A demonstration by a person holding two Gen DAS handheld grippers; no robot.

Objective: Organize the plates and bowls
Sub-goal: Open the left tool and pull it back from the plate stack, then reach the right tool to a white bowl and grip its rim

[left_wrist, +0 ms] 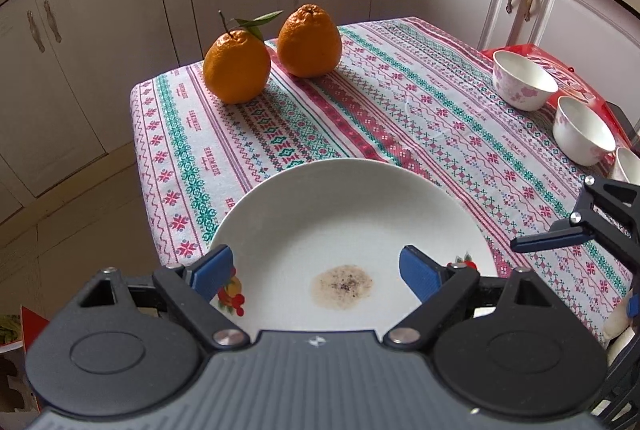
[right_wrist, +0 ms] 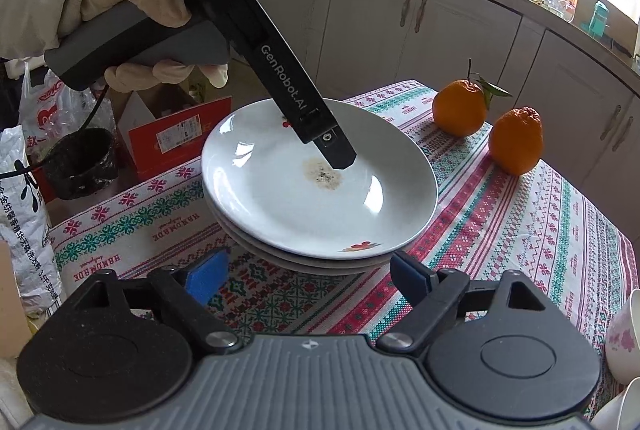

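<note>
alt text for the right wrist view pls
A stack of white plates, the top one stained in the middle, sits on a patterned tablecloth; the gloved hand holds the left tool over it. The right tool is open, with two oranges beyond.

At the bottom of the frame the right gripper (right_wrist: 304,276) stands with its blue pads spread wide and nothing between them, just short of a stack of white plates (right_wrist: 256,238) at centre. The top plate (right_wrist: 280,198) carries a brownish stain (right_wrist: 323,177). From the upper left a gloved hand (right_wrist: 100,14) holds the left gripper (right_wrist: 340,160) over that plate. Two oranges (right_wrist: 460,108) sit at right on the patterned tablecloth (right_wrist: 520,230).
</note>
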